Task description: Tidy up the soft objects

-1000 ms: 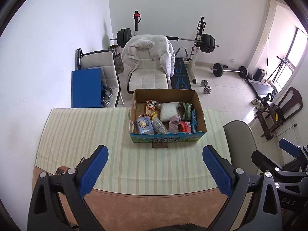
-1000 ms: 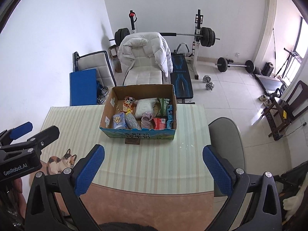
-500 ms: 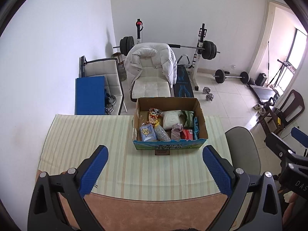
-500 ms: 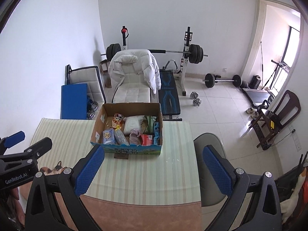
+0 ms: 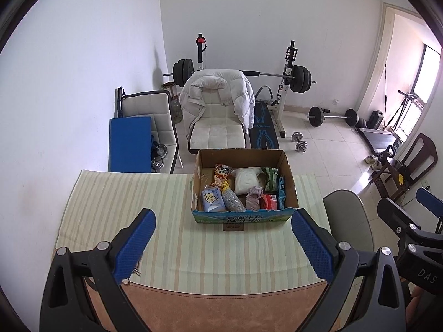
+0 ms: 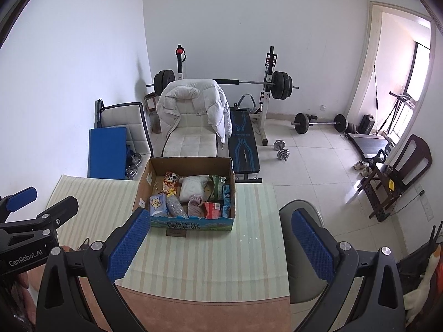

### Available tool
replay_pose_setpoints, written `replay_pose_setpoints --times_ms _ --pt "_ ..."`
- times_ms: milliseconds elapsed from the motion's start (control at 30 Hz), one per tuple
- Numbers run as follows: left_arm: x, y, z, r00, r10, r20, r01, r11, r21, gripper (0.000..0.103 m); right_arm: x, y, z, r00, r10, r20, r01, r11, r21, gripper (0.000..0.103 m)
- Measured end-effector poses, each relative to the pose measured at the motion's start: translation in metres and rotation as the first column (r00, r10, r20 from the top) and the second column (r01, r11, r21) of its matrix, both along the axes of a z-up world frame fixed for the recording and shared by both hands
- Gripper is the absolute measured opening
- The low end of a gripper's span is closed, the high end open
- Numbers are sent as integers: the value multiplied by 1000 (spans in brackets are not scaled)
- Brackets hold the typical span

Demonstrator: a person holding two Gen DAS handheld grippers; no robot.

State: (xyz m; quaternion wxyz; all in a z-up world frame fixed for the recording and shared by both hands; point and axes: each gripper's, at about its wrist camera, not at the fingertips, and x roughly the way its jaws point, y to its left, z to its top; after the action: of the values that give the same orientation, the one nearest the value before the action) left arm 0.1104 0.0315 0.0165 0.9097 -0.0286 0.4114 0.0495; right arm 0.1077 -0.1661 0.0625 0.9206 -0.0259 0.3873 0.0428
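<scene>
An open cardboard box [image 5: 289, 177] [image 6: 155, 166] stands at the far side of the striped table [image 5: 138, 202] [image 6: 216, 251]. Inside lie several soft packs: a white bag [image 5: 247, 178] [image 6: 193, 187], a blue star pouch [image 5: 211, 199] [image 6: 157, 205], a grey mesh pouch [image 5: 233, 202], a pink cloth bundle [image 5: 254, 197] [image 6: 195, 204], a red pack [image 5: 268, 201] [image 6: 211, 209] and a cartoon snack bag [image 5: 221, 175]. My left gripper [image 5: 221, 246] hovers open over the near table, empty. My right gripper [image 6: 218, 246] is open too, also empty, short of the box.
A grey chair [image 5: 349, 221] [image 6: 301, 210] sits at the table's right side. Beyond the table stand a white chair with a puffy jacket [image 5: 218, 102], a blue mat [image 5: 130, 144] and a weight bench with barbell [image 5: 290, 77]. Dumbbells [image 5: 299, 142] lie on the tiled floor.
Both grippers have pulled back and risen, so the box and table look smaller and more of the room shows. Both stay open and empty.
</scene>
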Motion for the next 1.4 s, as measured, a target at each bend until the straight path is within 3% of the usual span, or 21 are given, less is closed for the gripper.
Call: replay_pose_setpoints --times_ms 1400 --pt "-2 -2 4 1000 1 2 -1 1000 -6 101 1 2 8 999 -28 28 29 999 -21 103"
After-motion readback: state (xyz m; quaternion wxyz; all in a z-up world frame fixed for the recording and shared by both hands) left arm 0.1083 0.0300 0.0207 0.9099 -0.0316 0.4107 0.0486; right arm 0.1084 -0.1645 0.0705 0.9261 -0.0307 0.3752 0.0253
